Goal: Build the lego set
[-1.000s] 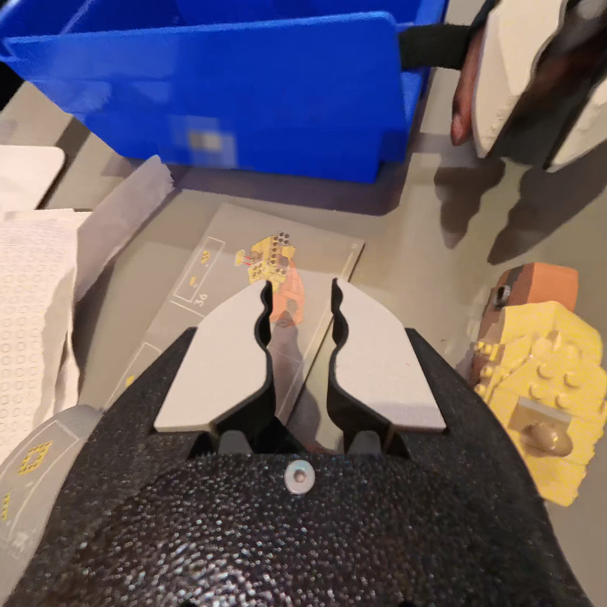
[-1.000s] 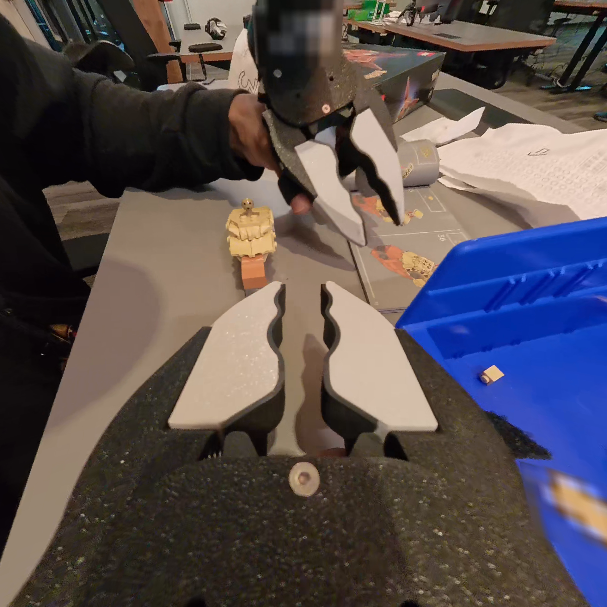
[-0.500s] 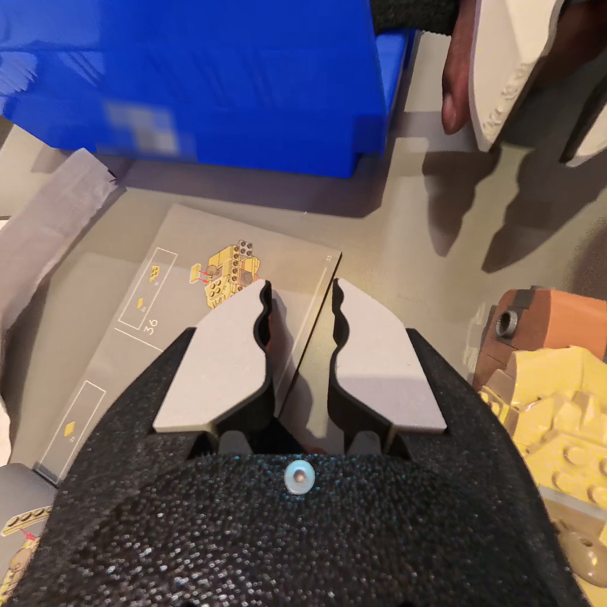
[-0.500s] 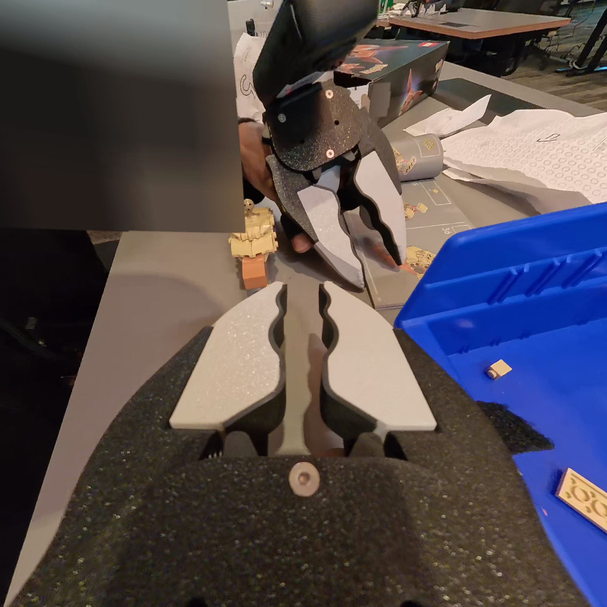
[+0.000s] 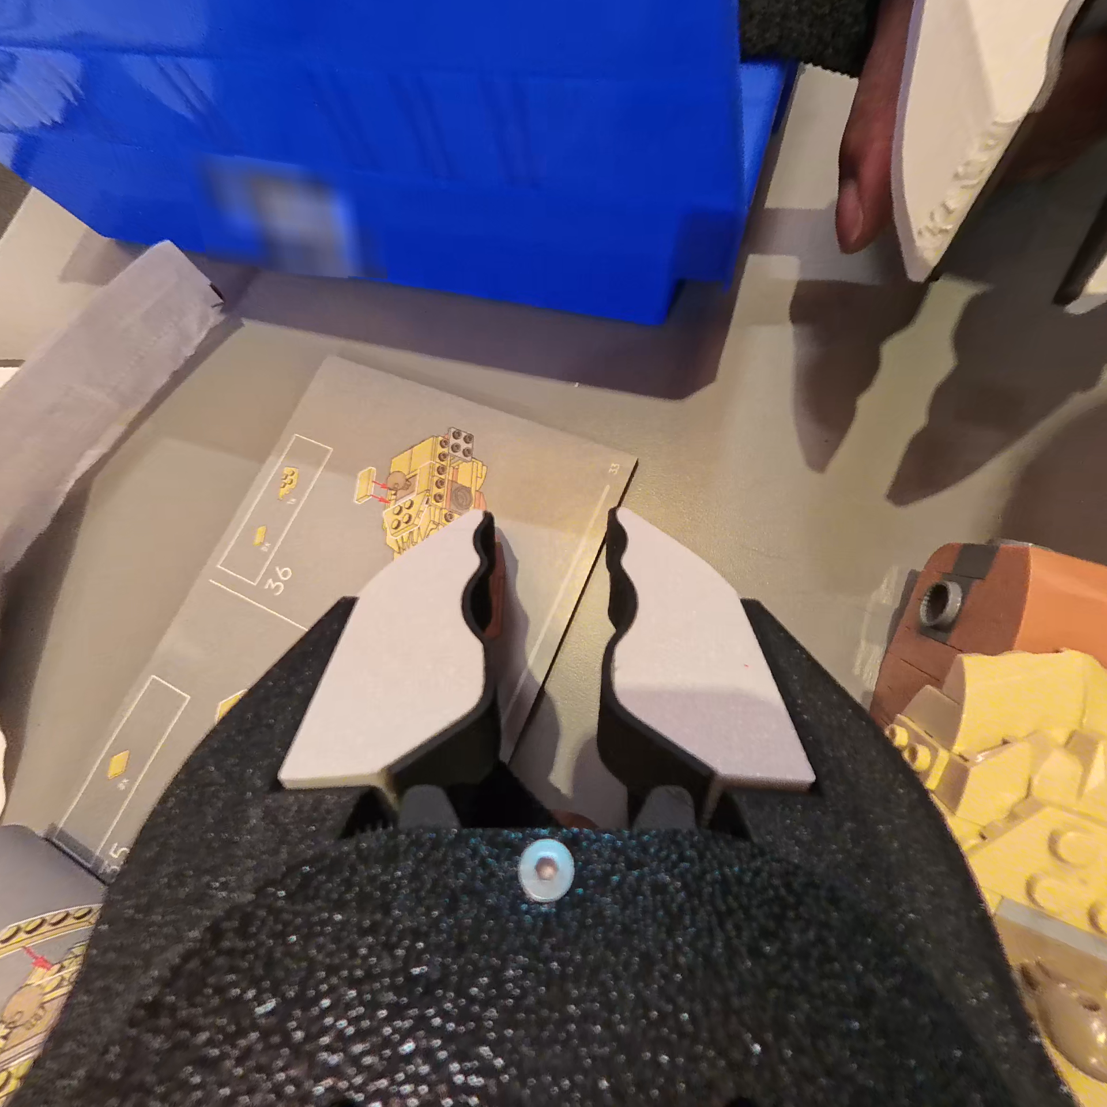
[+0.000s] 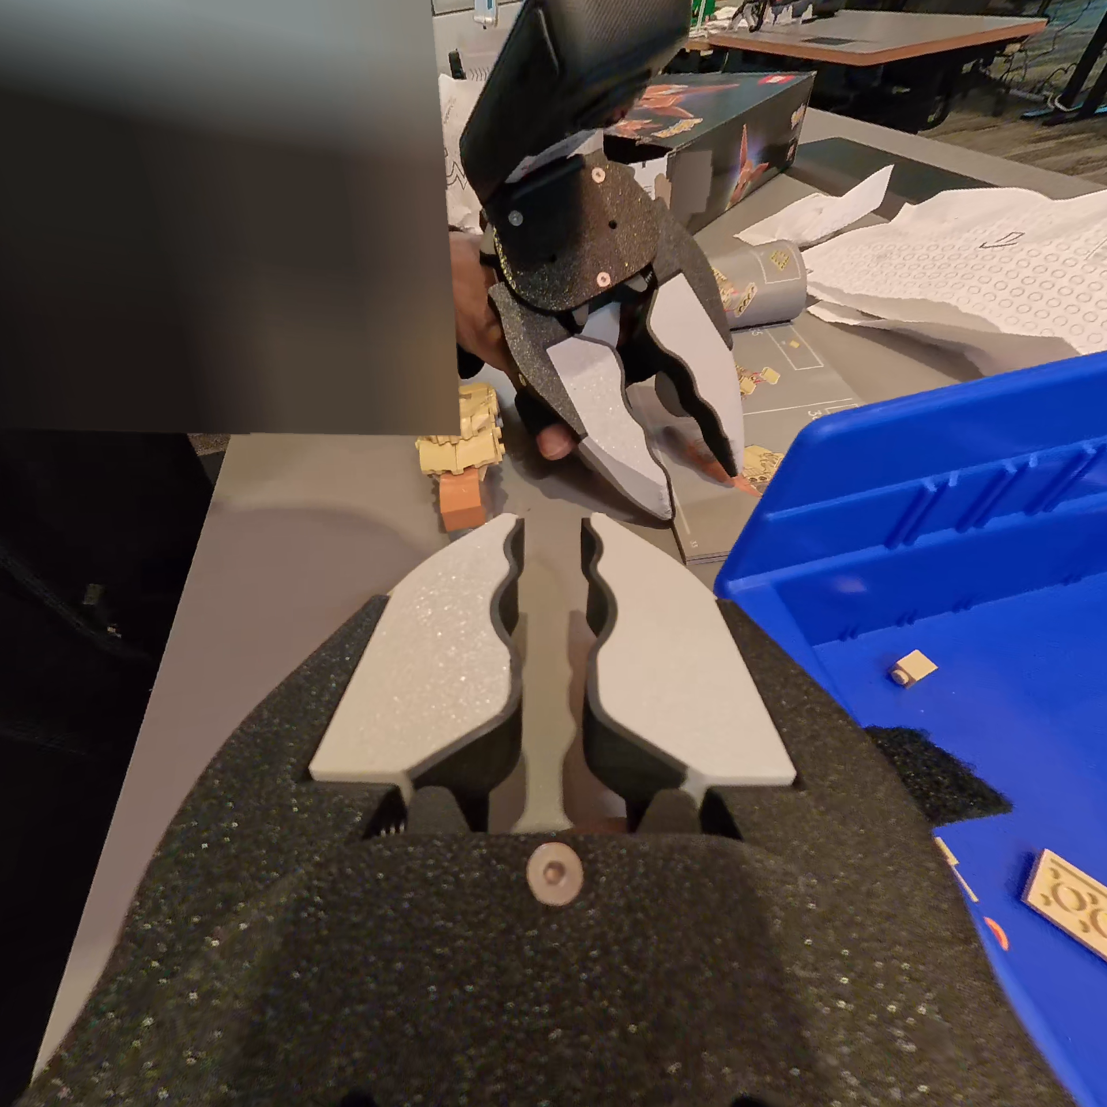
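Two grippers, both empty, over a grey table [image 6: 287, 599]; items in descending size.

1. Blue bin [image 6: 958, 539], rigid moulded plastic, stands on the table to the right of the right gripper; its outer wall [image 5: 419, 180] fills the top of the left wrist view. Probably stiff and light; not a thing to lift here.
2. Instruction booklet [image 5: 419, 539], thin paper lying open and flat between bin and model, directly under the left gripper. Likely to slide or crease if pinched.
3. Partly built model [image 5: 1018, 749], tan over a brown base, rests on the table just right of the left gripper; seen small beyond the right gripper [image 6: 464, 461]. Judged light and rigid, but its press-fit joints may part under a squeeze. The blocky brown base looks the safer hold; the jagged tan upper parts offer poor seating.
4. Left gripper [image 5: 548, 521], jaws parted with nothing between them, hovers above the booklet; seen from outside [image 6: 695, 491], tips angled down.
5. Right gripper [image 6: 551, 527], jaws narrowly apart and empty, above bare table beside the bin.
6. Tan plate [image 6: 1072, 910], flat on the bin floor; thin and smooth, likely to need an edge pinch.
7. Small tan brick [image 6: 913, 668], loose on the bin floor, well apart from the plate; tiny, hard, apt to skid away.
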A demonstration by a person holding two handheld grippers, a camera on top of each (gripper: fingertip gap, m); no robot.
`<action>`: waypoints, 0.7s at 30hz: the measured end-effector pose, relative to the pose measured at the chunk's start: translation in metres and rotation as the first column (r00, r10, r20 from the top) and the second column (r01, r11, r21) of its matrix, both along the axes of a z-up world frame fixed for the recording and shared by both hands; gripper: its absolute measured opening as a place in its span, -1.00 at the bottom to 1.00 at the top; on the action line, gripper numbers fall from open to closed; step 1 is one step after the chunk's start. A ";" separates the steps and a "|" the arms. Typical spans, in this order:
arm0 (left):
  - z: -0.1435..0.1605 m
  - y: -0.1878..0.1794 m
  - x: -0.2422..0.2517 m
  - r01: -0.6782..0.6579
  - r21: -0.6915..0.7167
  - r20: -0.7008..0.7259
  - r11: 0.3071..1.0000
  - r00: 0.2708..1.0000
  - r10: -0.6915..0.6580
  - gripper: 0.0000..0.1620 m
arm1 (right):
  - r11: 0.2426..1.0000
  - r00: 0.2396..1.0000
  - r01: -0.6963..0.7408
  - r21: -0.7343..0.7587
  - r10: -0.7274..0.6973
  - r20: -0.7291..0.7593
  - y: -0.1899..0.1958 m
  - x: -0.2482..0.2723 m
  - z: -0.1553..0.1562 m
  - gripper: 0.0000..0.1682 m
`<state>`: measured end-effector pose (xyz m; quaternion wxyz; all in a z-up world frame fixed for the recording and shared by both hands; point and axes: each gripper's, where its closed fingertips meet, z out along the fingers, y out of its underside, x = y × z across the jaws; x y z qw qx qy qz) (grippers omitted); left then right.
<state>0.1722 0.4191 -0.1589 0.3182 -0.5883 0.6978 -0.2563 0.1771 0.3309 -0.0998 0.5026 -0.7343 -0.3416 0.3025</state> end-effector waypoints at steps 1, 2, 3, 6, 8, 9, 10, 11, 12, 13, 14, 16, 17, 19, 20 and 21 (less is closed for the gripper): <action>0.000 0.000 0.000 -0.001 -0.002 0.002 1.000 1.000 0.001 -0.57 | 1.000 1.000 0.000 -0.001 0.000 0.000 0.000 0.000 0.000 -0.79; 0.000 0.000 0.000 -0.002 -0.005 0.003 1.000 1.000 0.002 -0.57 | 1.000 1.000 -0.001 -0.003 0.001 0.000 0.000 0.000 0.000 -0.79; 0.001 0.000 0.000 -0.003 -0.008 0.004 1.000 1.000 0.003 -0.56 | 1.000 1.000 -0.001 -0.003 0.001 -0.001 0.000 0.000 0.000 -0.79; 0.002 0.000 0.000 -0.006 -0.022 0.010 1.000 1.000 0.006 -0.56 | 1.000 1.000 -0.002 -0.001 0.002 0.004 0.000 0.000 0.000 -0.79; 0.002 0.001 0.000 -0.009 -0.034 0.013 0.999 1.000 0.009 -0.57 | 1.000 1.000 -0.003 -0.001 0.003 0.005 0.000 0.000 -0.001 -0.79; 0.003 0.001 0.000 -0.010 -0.040 0.015 0.999 1.000 0.010 -0.57 | 1.000 1.000 -0.003 -0.002 0.003 0.005 0.000 0.000 -0.001 -0.79; 0.003 0.001 0.000 -0.011 -0.045 0.017 0.999 1.000 0.012 -0.57 | 1.000 1.000 -0.003 -0.002 0.003 0.005 0.000 0.000 -0.001 -0.79; 0.003 0.001 0.000 -0.012 -0.049 0.019 0.999 1.000 0.013 -0.57 | 1.000 1.000 -0.003 -0.002 0.003 0.006 0.000 0.000 -0.001 -0.79; 0.003 0.001 0.000 -0.012 -0.052 0.020 0.999 1.000 0.013 -0.57 | 1.000 1.000 -0.003 -0.002 0.003 0.006 0.000 0.000 -0.001 -0.79; 0.003 0.001 -0.001 -0.014 -0.055 0.021 0.998 1.000 0.015 -0.56 | 1.000 1.000 -0.004 -0.002 0.004 0.007 0.000 -0.001 -0.001 -0.79; 0.003 0.002 -0.001 -0.015 -0.059 0.022 0.998 1.000 0.016 -0.56 | 1.000 1.000 -0.004 -0.002 0.004 0.007 0.000 -0.001 -0.001 -0.79; 0.004 0.002 -0.001 -0.017 -0.069 0.027 0.997 0.999 0.019 -0.56 | 1.000 1.000 -0.004 -0.002 0.004 0.008 0.000 -0.001 -0.001 -0.79; 0.005 0.002 -0.001 -0.018 -0.075 0.029 0.997 0.999 0.021 -0.56 | 1.000 1.000 -0.004 -0.003 0.004 0.008 0.000 -0.001 -0.001 -0.79; 0.005 0.003 -0.001 -0.020 -0.088 0.035 0.996 0.999 0.023 -0.57 | 1.000 1.000 -0.004 -0.003 0.004 0.010 0.000 -0.001 -0.001 -0.79; 0.006 0.003 -0.001 -0.021 -0.095 0.037 0.995 0.999 0.024 -0.57 | 1.000 1.000 -0.005 -0.003 0.005 0.011 0.000 -0.001 -0.002 -0.79; 0.006 0.003 -0.001 -0.021 -0.101 0.039 0.995 0.999 0.025 -0.57 | 1.000 1.000 -0.005 -0.003 0.006 0.014 0.000 -0.001 -0.002 -0.79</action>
